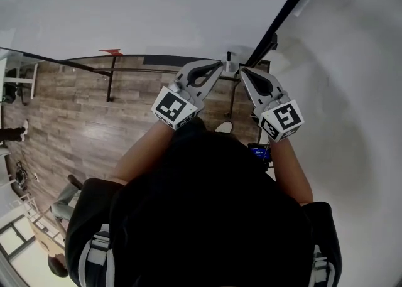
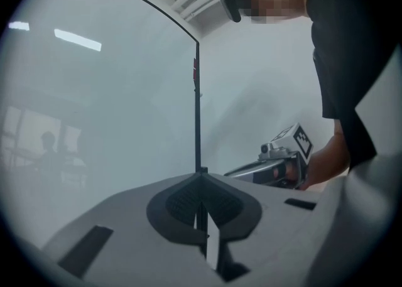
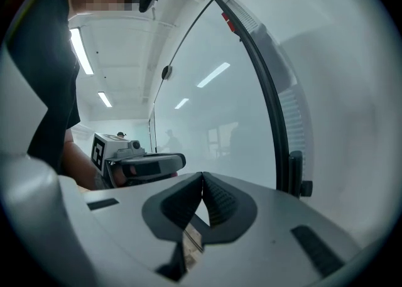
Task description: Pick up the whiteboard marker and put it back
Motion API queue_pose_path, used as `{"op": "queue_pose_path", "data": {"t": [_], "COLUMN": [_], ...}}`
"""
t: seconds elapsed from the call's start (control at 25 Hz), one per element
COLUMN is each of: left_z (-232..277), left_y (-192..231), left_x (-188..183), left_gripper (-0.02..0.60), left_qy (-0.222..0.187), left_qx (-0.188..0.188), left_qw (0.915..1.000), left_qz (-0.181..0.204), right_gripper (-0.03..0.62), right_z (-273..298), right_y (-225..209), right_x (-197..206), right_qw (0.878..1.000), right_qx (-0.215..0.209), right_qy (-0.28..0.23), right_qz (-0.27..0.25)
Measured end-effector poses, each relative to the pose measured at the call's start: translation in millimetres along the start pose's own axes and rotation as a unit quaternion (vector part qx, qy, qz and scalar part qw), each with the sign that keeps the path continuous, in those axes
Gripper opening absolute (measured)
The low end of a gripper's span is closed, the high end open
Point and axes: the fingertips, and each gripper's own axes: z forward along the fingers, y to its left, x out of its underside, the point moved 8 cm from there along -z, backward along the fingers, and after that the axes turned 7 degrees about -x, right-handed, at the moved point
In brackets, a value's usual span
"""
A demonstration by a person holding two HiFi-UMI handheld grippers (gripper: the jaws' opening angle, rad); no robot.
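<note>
facing a wide white board [image 1: 188, 3], both forearms [image 1: 141, 154] stretch forward side by side. the left hand-held gripper [image 1: 218, 64] and right hand-held gripper [image 1: 243, 71] point roughly level, both clenched on nothing. only the head view shows the wood floor [image 1: 75, 116]. no view shows the whiteboard marker.

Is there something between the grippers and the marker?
I cannot find the marker in any view. The left gripper and right gripper are shut and empty, with only the whiteboard before them.
</note>
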Motion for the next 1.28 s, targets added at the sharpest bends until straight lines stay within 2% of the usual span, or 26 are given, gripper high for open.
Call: {"op": "queue_pose_path", "data": {"t": [0.16, 0.36, 0.6, 0.76, 1.16, 1.28], "left_z": [8, 16, 26, 30, 30, 28], "left_y": [11, 30, 52, 62, 72, 72], "left_x": [14, 30, 39, 46, 51, 53], "left_gripper": [0.003, 0.003, 0.003, 0.003, 0.003, 0.003], "left_qy": [0.003, 0.008, 0.01, 0.017, 0.024, 0.021], "left_qx": [0.001, 0.02, 0.042, 0.058, 0.078, 0.076], "left_qw": [1.0, 0.9998, 0.9991, 0.9982, 0.9966, 0.9965], "left_qz": [-0.002, 0.002, -0.003, -0.007, -0.006, -0.025], "right_gripper": [0.002, 0.003, 0.006, 0.061, 0.117, 0.121], "right_z": [11, 33, 62, 78, 103, 109], "right_y": [-13, -30, -46, -57, -74, -78], "right_x": [13, 36, 78, 103, 134, 137], "right_qw": [1.0, 0.998, 0.99, 0.982, 0.969, 0.967], "right_qx": [0.011, 0.032, 0.046, 0.069, 0.107, 0.121], "right_qy": [0.016, 0.056, 0.11, 0.147, 0.188, 0.192], "right_qz": [0.011, 0.025, 0.078, 0.096, 0.116, 0.115]}}
